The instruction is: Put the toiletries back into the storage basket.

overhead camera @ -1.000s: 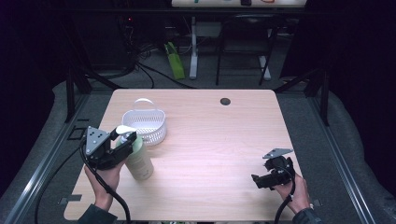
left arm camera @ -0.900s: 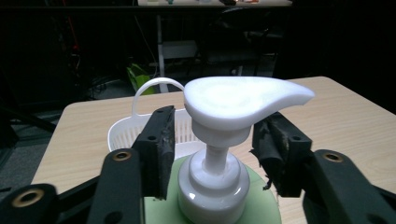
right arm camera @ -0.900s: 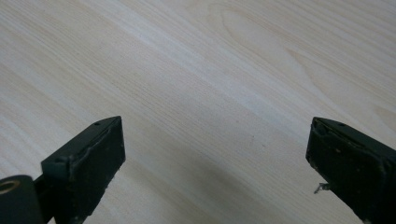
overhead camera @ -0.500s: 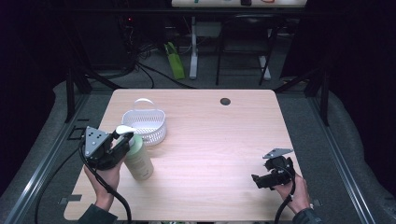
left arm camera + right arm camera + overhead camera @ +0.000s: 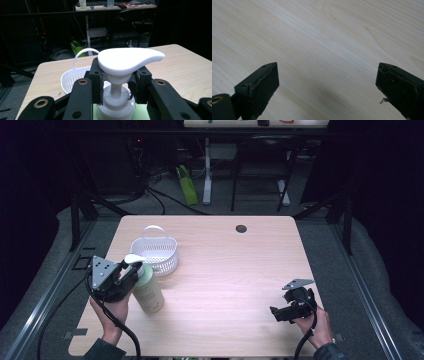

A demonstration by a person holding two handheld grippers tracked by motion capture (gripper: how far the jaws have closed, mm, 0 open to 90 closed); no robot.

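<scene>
Now left tongs [image 5: 115, 86] around pump bottle [image 5: 117, 75]

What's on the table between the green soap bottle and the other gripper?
Nothing: in the high view, only bare table lies between the green soap bottle, held by the left gripper, and the right gripper.

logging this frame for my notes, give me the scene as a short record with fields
surface: wooden table
held thing: green pump bottle, upright, white pump head
left gripper: jaws have just closed on the bottle's white neck collar, under the pump head
right gripper: jaws open, nothing between them, over bare table near the right front edge
nearby: white basket with handle, just behind the bottle
other: dark round hole near the far edge
</scene>
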